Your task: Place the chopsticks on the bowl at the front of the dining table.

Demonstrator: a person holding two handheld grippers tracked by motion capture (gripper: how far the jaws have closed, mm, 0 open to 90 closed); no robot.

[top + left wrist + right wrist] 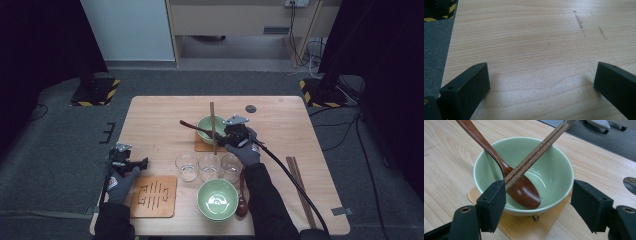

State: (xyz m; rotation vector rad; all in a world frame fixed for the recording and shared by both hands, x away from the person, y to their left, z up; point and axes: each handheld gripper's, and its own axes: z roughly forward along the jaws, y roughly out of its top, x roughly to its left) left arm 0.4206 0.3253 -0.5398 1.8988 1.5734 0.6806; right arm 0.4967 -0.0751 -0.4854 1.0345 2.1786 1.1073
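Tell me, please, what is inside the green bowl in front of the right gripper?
Inside the green bowl lies a brown wooden spoon, its handle leaning out over the rim. A pair of wooden chopsticks rests across it. The spoon's head covers part of the bowl's bottom, so nothing can be told beneath it.

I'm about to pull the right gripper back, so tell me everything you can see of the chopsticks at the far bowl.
The chopsticks are a dark brown wooden pair lying side by side, slanted across the far green bowl. Their near ends sit against the right gripper jaw pad; the jaws stand apart. They cross over the brown wooden spoon resting in the bowl. Their far ends reach beyond the rim.
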